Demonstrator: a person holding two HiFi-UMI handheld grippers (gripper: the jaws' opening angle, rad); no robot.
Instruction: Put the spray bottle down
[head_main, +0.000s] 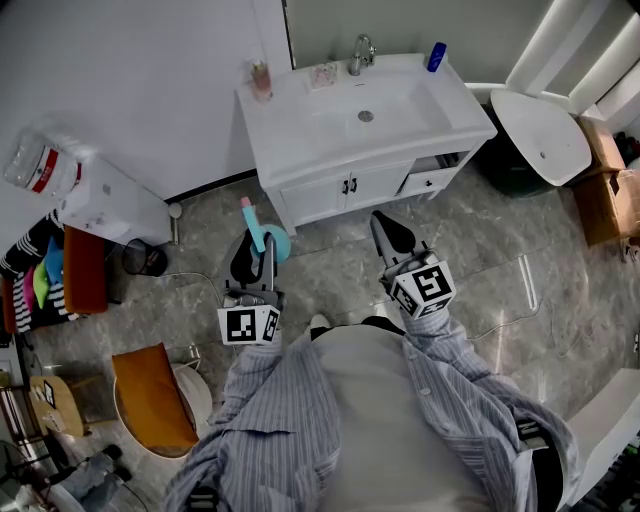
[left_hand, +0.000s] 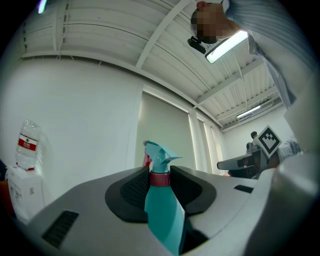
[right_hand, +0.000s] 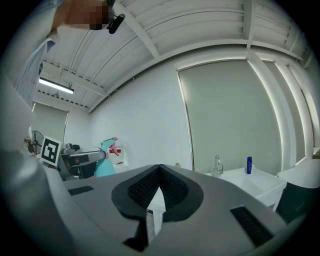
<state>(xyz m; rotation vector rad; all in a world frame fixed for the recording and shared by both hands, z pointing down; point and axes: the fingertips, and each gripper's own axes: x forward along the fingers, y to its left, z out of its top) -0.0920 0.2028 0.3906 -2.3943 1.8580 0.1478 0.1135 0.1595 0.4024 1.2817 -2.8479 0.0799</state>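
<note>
Left gripper (head_main: 256, 262): jaws closed on the spray bottle (head_main: 272, 242), which is off the floor (head_main: 500, 250) in front of the white vanity (head_main: 300, 130), at about 7 o'clock from the basin in the head view. In the left gripper view the teal spray bottle (left_hand: 162, 210) stands upright between the two dark pads (left_hand: 131, 187). The pads bear on it at the red collar and upper body, and the trigger head rises clear above the jaws. Right gripper (head_main: 389, 232): at 3 o'clock from the left gripper, apart from it, also in front of the cabinet doors. In the right gripper view its jaws (right_hand: 159, 172) are pressed together at the tips with nothing between them. The same view shows the bottle (right_hand: 102, 162) at 9 o'clock, and the faucet (right_hand: 217, 164) and a blue bottle (right_hand: 248, 165) on the vanity top at 3 o'clock.
</note>
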